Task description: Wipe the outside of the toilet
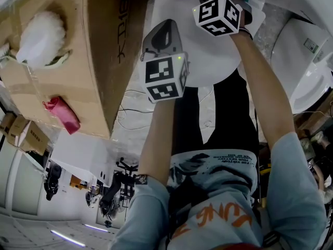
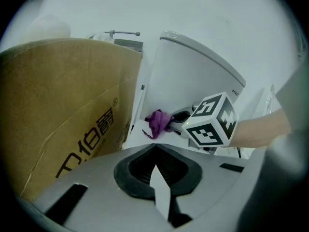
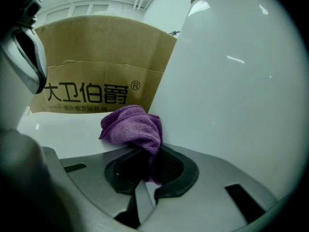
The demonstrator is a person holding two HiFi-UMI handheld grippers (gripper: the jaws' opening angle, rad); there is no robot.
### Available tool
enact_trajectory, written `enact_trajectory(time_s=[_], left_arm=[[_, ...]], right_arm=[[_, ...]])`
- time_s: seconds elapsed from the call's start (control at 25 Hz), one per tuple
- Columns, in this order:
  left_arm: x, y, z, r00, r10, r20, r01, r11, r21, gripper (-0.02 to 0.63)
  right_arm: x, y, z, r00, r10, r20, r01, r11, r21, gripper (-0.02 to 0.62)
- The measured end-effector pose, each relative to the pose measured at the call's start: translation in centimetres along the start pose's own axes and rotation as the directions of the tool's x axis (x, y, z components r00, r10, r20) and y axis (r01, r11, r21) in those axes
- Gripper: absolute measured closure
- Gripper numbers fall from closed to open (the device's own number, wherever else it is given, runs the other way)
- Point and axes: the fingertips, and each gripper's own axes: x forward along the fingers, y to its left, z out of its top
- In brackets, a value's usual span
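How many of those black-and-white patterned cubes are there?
2: one cube on the left hand-held gripper, the other cube on the right hand-held gripper holding the purple cloth.

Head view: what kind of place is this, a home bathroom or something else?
Probably a warehouse or workshop, not a home bathroom: the toilet stands beside a big cardboard box, more boxes sit nearby, and cables lie loose on the floor.

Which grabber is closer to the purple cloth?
Right. The right gripper has the purple cloth pinched in its jaws. The left gripper, shut and empty, is back from the cloth with a gap between.
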Motion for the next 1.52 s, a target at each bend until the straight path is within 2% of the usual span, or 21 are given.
enact_trajectory(time_s=[0.72,1.52], left_arm=[[1.1,-5.7,-0.5,0.998,-0.062,-0.027,0.064,0.996,0.068,0.581],[2.8,-11.5,-0.5,0.991,-0.118,-0.066,0.126,0.984,0.126,0.581]], right_arm=[[-4.3,-2.7,-6.3,0.997,-0.055,-0.049,0.058,0.997,0.046,0.545],[-9.9,-6.6,-15.4,0.983,-0.119,-0.138,0.139,0.979,0.15,0.545]])
